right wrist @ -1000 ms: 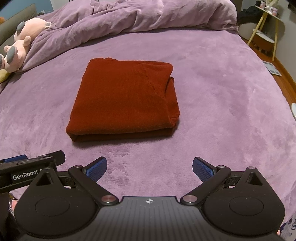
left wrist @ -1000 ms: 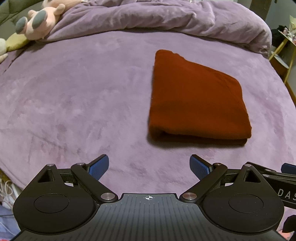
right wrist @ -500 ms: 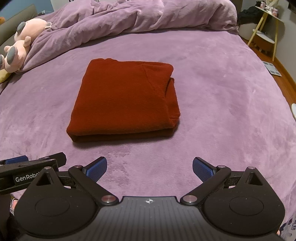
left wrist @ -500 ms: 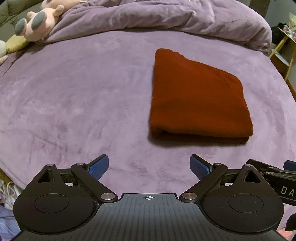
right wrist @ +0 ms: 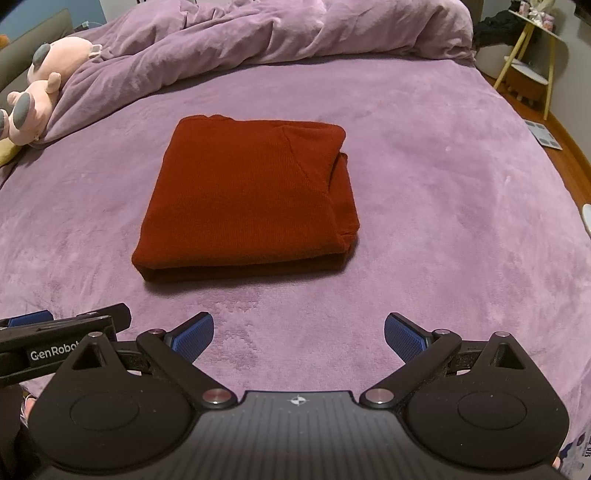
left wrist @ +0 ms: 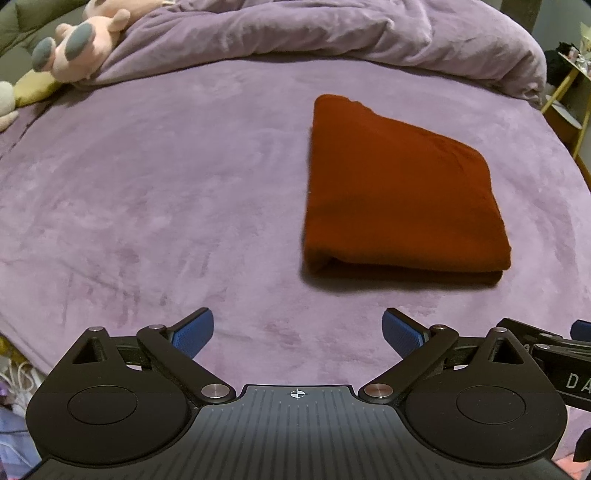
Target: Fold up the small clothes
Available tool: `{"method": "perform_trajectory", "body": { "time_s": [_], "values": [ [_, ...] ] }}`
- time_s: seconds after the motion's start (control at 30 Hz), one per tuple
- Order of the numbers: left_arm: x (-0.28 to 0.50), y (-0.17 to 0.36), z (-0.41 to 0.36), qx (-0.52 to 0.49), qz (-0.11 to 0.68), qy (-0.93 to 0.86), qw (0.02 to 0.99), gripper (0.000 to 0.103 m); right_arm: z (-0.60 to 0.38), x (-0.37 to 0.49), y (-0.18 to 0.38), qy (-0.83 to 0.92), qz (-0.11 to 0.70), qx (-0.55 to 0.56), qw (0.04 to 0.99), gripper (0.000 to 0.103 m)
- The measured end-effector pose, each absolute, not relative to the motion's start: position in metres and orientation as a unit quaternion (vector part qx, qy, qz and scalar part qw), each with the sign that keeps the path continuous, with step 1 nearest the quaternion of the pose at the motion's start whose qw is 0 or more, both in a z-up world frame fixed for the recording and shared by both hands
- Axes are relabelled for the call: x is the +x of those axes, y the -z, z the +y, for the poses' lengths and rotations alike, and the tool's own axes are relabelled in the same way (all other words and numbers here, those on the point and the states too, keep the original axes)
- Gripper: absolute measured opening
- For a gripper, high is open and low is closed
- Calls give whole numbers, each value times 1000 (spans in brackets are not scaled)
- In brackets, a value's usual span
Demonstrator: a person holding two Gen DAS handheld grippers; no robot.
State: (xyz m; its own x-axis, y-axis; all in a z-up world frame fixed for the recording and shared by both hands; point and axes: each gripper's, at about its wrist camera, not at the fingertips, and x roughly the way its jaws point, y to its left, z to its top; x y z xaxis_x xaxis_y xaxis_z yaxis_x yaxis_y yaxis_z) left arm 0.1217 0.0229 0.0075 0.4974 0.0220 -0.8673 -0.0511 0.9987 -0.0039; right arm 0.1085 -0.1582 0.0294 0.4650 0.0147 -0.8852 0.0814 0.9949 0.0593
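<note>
A bed [right wrist: 424,155] covered in a plush purple blanket fills both views, with a rumpled purple duvet [right wrist: 280,33] heaped along its far side. A pink plush toy [right wrist: 33,92] lies at the far left, and a small yellow-legged side table [right wrist: 532,62] stands on the floor beyond the bed's right edge.

The folded rust-red sweater [right wrist: 243,199] lies flat on the bed ahead of the right claw [right wrist: 299,334], slightly to its left, its thick folded edge facing the claw. Its longer side looks to run away from the claw, though only slightly.

From the left claw [left wrist: 297,332], the sweater [left wrist: 395,192] sits ahead and to the right. Both claws hover low over the blanket near the bed's front edge, side by side, fingers spread wide and holding nothing.
</note>
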Motion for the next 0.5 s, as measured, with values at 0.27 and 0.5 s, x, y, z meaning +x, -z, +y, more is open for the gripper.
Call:
{"method": "perform_trajectory", "body": {
  "time_s": [0.27,0.5],
  "values": [
    [124,-6,19,6,504,-26,863,101,-158,107,-29,21,516,47,855,99],
    [126,-6,17,9,510,-21,860,101,-158,107,-30,21,515,48,856,99]
  ]
}}
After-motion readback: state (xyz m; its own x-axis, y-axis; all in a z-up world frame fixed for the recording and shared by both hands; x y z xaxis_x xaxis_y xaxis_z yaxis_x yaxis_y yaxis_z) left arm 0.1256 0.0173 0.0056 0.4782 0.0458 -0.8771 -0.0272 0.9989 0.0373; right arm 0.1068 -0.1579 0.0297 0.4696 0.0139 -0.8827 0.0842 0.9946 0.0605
